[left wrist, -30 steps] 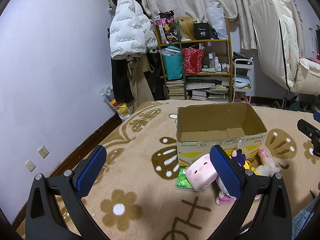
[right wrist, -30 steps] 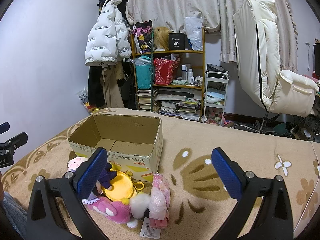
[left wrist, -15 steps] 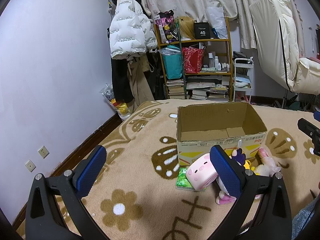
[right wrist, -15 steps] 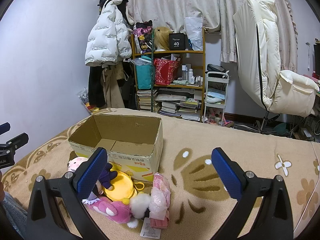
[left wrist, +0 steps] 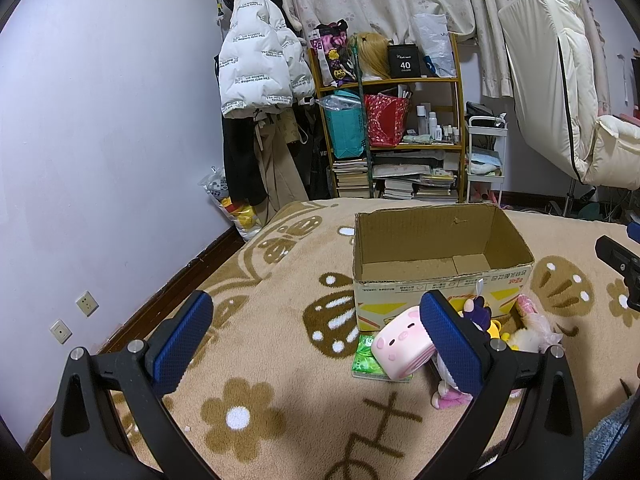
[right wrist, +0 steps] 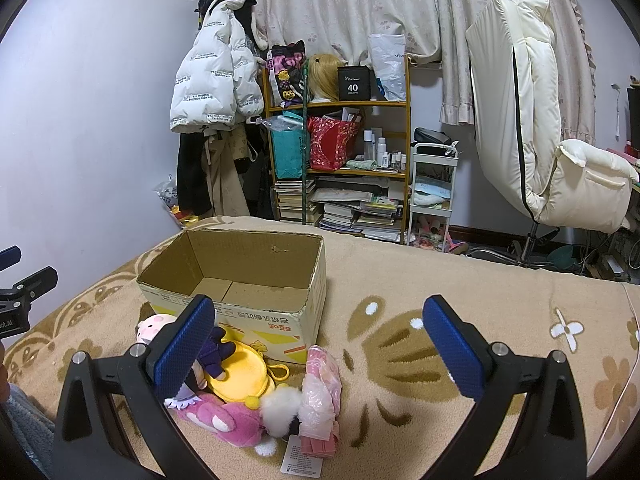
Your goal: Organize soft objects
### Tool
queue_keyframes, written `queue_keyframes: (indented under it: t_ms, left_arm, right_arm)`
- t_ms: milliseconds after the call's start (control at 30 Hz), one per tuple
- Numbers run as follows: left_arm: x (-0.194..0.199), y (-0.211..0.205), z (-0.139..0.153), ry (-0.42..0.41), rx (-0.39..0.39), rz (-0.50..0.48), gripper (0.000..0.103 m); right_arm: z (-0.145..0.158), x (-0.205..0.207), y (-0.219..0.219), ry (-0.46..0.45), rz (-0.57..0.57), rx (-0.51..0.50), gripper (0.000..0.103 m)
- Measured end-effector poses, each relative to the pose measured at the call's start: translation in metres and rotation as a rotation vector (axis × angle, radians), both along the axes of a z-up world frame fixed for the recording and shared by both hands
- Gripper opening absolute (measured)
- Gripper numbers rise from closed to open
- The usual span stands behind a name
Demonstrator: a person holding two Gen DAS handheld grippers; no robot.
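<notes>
Lying heaped before the empty cardboard box (right wrist: pixel 256 316), pink and yellow plush toys (right wrist: pixel 240 396).

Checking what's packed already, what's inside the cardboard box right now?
The cardboard box shows only its bare bottom flaps; no toy is in it. The near wall hides the strip of floor just behind it. The soft toys lie outside, in front.

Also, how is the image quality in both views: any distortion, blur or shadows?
Left wrist view: strong fisheye bending, dark corners, sharp focus; the left claw casts a soft shadow on the blanket. Right wrist view: same curvature, even indoor light, cardboard box sharp, no glare.
</notes>
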State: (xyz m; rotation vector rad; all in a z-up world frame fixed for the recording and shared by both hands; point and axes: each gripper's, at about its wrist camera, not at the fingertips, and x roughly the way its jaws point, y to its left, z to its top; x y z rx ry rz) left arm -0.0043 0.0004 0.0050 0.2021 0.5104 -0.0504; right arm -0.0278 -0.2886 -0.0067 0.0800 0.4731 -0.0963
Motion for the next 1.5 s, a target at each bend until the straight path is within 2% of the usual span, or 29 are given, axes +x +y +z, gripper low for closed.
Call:
queue_keyframes:
  t_ms: [233,433,700,1033,1300,1500]
  left_arm:
    - [0.0,0.0,0.0,0.002,0.001,0.0,0.102]
    - [0.004,-0.002,-0.001,0.045,0.012,-0.018,0.102]
    - [0.021,-0.004,0.0,0.078,-0.006,-0.025,0.102]
    - [0.055,-0.016,-0.009,0.134,-0.024,-0.018,0.102]
    - [0.082,-0.028,-0.039,0.24,-0.028,-0.042,0.102]
    - [0.094,-0.03,-0.06,0.317,-0.041,-0.072,0.102]
  right_arm:
    - [0.0,0.0,0.0,0.002,0.001,0.001,0.103]
    - [0.001,0.003,0.0,0.016,0.013,0.008,0.103]
    - [-0.004,0.016,-0.005,0.033,0.025,0.072,0.103]
    - [-0.025,0.048,-0.023,0.138,0.02,0.169,0.103]
    - [-0.058,0.074,-0.036,0.27,-0.001,0.225,0.103]
    - [-0.084,0.09,-0.035,0.346,0.008,0.213,0.103]
